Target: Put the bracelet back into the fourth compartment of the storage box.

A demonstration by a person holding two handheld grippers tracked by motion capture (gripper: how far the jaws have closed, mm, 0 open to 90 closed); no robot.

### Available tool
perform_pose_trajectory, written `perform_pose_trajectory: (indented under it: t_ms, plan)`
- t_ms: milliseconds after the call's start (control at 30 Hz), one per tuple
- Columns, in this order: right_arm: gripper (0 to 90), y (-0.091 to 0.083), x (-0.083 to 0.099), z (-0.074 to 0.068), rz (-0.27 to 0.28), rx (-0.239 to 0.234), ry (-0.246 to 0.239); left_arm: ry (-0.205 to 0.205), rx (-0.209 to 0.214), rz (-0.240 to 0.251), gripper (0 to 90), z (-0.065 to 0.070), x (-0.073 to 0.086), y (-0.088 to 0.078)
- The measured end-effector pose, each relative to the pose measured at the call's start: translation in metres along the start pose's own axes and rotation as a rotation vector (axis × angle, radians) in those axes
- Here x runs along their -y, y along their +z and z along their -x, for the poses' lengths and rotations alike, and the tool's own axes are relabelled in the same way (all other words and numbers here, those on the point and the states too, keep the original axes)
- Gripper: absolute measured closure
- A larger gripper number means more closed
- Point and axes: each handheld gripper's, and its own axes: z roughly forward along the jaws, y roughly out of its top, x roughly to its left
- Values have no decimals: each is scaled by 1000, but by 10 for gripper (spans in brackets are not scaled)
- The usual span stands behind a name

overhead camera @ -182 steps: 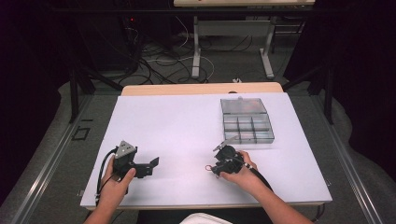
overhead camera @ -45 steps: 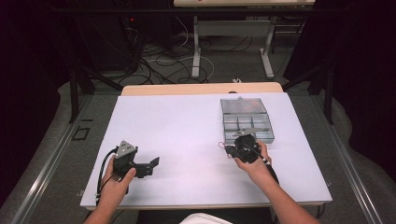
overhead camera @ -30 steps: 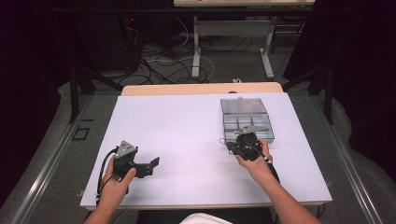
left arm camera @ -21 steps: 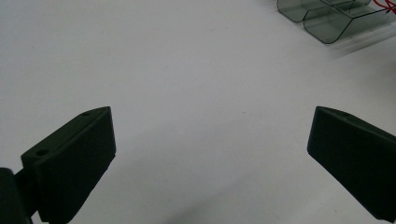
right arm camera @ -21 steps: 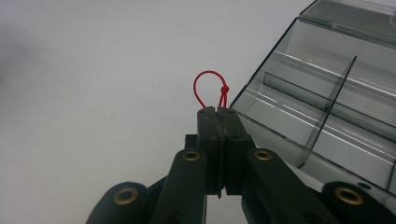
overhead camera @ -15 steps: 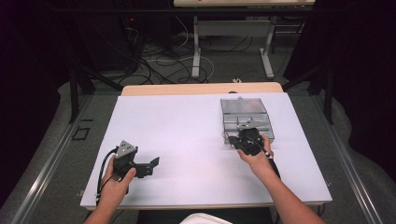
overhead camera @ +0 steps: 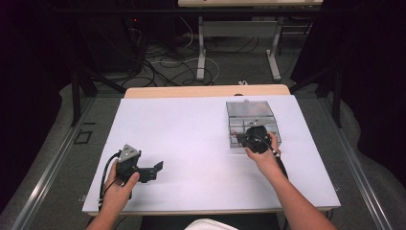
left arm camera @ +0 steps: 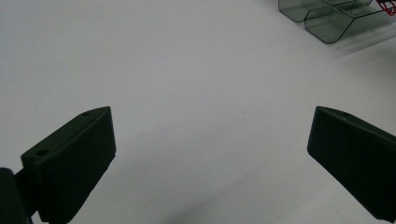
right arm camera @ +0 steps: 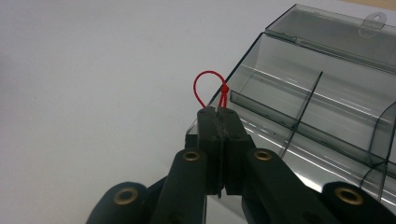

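Box: clear smoky plastic organiser box on white tabletop, right-far area; lid open, hinged back away from person. Also seen at top right of left gripper view and close up in right gripper view.
Box interior: divided into several compartments by thin clear walls. Compartments seen in right gripper view look empty; rest of box partly hidden by R gripper in high view, contents cannot be told.
Loop: small red loop, thin cord or wire w/ knot at its base, standing up out of R fingertips. Sits at near-left corner of box, at the rim; whether over or just outside the corner compartment cannot be told. Red trace at box's left edge in high view.
R gripper: fingers together, clamped on lower end of loop. Held by R hand, arm stretched fwd, gripper over near part of box.
L gripper: fingers wide apart, nothing between them; bare tabletop between them in left gripper view. Held by L hand at near-left of tabletop, pointing right, low over surface; contact w/ tabletop cannot be told. Well apart from box.
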Motion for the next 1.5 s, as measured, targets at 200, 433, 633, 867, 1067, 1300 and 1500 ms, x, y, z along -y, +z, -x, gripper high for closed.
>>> perform_pose_trajectory:
  t_ms: [200,433,633,867,1067,1300,1500]
  plan:
    - [893,6,-4,4,-12,11,-11,8,-2,-1,12,0,0,0]
    - [893,10,-10,8,-25,24,-32,8,-1,-2,12,0,0,0]
    - [893,12,-15,12,-35,32,-48,7,-1,-2,12,0,0,0]
    - [893,17,-16,15,-48,34,-57,6,0,-1,12,-1,0,0]
    - [893,21,-16,18,-61,27,-53,6,0,-2,12,-1,0,0]
    - [892,26,-15,21,-81,25,-52,6,0,-4,13,-1,0,0]
    - [892,30,-14,24,-93,26,-51,6,0,-4,13,-1,0,0]
